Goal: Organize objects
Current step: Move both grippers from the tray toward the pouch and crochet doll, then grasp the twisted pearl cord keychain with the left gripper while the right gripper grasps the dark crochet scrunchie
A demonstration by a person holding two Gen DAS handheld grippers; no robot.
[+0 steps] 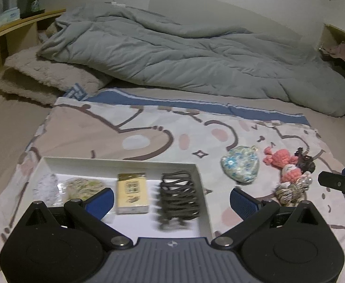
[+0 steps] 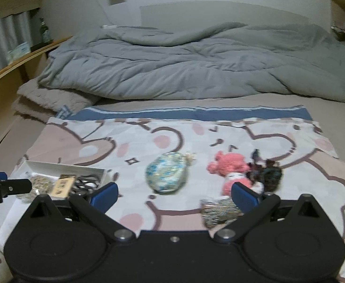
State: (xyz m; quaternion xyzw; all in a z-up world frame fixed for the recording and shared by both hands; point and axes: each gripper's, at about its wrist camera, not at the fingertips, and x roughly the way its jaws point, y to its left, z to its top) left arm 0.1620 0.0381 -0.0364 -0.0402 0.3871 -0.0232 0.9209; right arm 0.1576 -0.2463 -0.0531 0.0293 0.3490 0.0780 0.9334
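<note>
A white tray (image 1: 123, 161) lies on a cartoon-print cloth on the bed. It holds a dark hair claw clip (image 1: 178, 197), a yellow box (image 1: 131, 193), a pale coiled bundle (image 1: 85, 185) and a clear wrapped item (image 1: 45, 187). My left gripper (image 1: 172, 200) is open above the tray, the clip and box between its fingers. Right of the tray lie a blue-white pouch (image 2: 166, 174), a pink crochet doll (image 2: 231, 167), a dark hair accessory (image 2: 267, 173) and a glittery piece (image 2: 219, 210). My right gripper (image 2: 173, 194) is open over the cloth near the pouch.
A rumpled grey duvet (image 1: 184, 54) fills the far half of the bed, with a beige fleece blanket (image 1: 45, 77) at its left. A wooden bed shelf (image 1: 14, 26) on the left carries a green bottle (image 1: 35, 0). The right gripper's tip (image 1: 337, 182) shows at the right edge.
</note>
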